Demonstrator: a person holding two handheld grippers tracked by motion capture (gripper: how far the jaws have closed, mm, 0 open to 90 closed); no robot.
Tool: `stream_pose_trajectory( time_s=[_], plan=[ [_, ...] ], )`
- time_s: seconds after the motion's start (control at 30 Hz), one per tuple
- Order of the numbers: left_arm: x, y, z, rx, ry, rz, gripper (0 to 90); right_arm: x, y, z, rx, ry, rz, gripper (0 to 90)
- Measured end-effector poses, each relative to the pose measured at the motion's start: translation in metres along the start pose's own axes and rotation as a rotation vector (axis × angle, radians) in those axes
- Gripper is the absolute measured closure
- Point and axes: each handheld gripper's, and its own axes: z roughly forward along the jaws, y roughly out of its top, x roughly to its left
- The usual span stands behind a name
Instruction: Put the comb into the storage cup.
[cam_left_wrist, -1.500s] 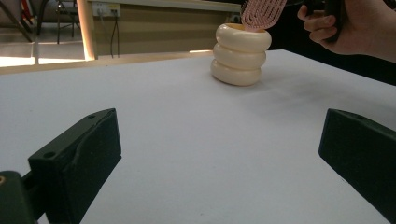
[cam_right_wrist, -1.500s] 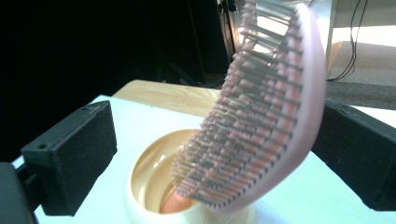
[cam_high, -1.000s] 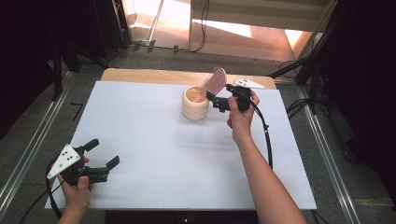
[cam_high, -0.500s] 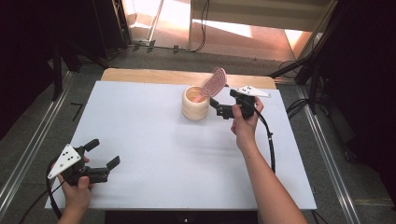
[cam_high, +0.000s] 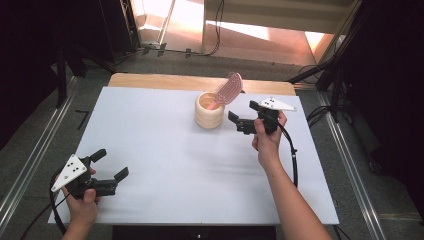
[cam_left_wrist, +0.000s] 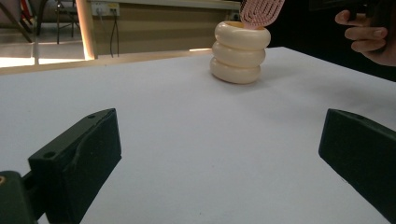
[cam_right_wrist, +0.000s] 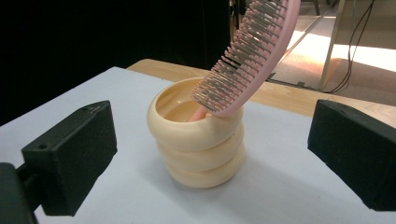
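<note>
— Your right gripper (cam_high: 240, 121) sits just beside the cream ringed cup (cam_high: 209, 111), jaws spread wide and holding nothing. Where does the hairbrush lie from it?

— From your right gripper in the high view, the cup is at about nine o'clock, near but not touching. The pink hairbrush (cam_high: 227, 89) stands in the cup with its handle down inside and its head out over the rim, leaning toward one o'clock. In the right gripper view the cup (cam_right_wrist: 198, 137) sits between the two jaws, farther off, and the brush head (cam_right_wrist: 247, 51) slants up toward the top right, bristles facing down toward the cup's mouth.

— And your left gripper (cam_high: 107, 167)?

— Well apart, at the near left corner of the white worktop (cam_high: 165, 165), also open and empty. The cup lies around one o'clock from it, far across the worktop. Your right hand (cam_high: 267, 137) is plainly the nearer one, so I'd judge any move on the brush falls to it, along that tilted long axis.
</note>
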Motion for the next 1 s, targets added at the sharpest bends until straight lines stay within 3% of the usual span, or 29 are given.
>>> stream_pose_trajectory(
  time_s=[0.3, 1.0],
  plan=[
    [0.0, 0.0, 0.0, -0.001, 0.0, -0.002, 0.0, 0.002, -0.006, -0.018, -0.007, 0.003, -0.025, 0.0],
    [-0.001, 0.0, 0.001, -0.001, 0.002, 0.002, 0.0, -0.016, -0.035, -0.071, -0.051, -0.001, 0.014, 0.0]
  ],
)
